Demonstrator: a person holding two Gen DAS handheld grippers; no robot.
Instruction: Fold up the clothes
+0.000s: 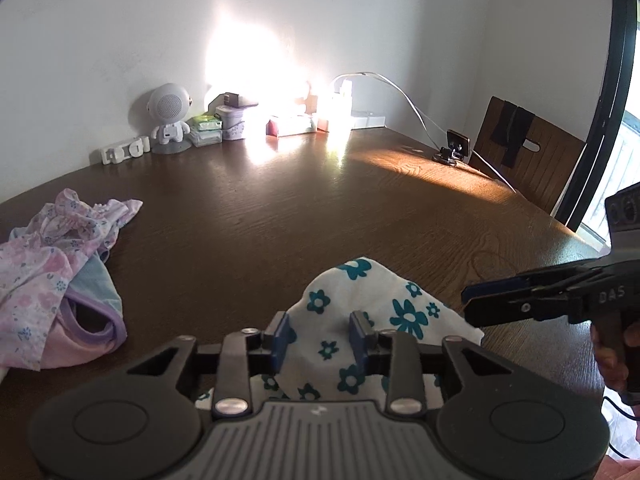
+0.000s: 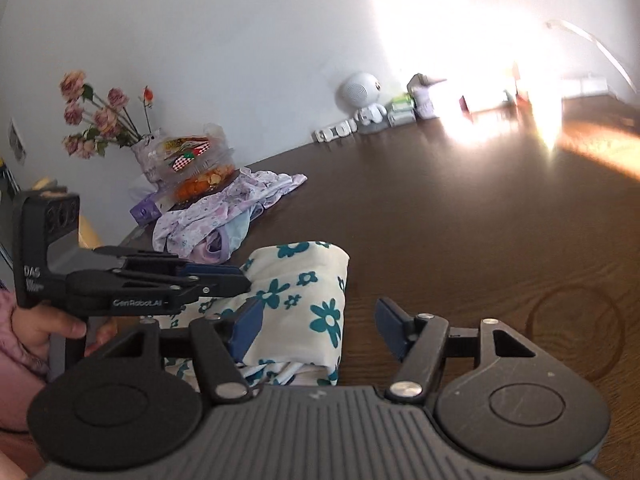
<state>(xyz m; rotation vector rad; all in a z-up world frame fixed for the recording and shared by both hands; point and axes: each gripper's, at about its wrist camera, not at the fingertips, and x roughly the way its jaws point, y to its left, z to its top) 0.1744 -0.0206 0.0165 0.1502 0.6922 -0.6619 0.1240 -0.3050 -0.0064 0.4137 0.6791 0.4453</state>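
The white cloth with teal flowers (image 1: 360, 312) lies folded on the dark wooden table (image 1: 280, 216), seemingly unpinched between the parted left gripper (image 1: 320, 334); the right gripper (image 2: 316, 328) gapes beside it.

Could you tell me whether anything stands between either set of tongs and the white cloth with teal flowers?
Nothing visible does. The floral cloth lies directly between the open left tongs. The right tongs are open too, one pad over the cloth's edge. The pink clothes pile sits apart, off to the side.
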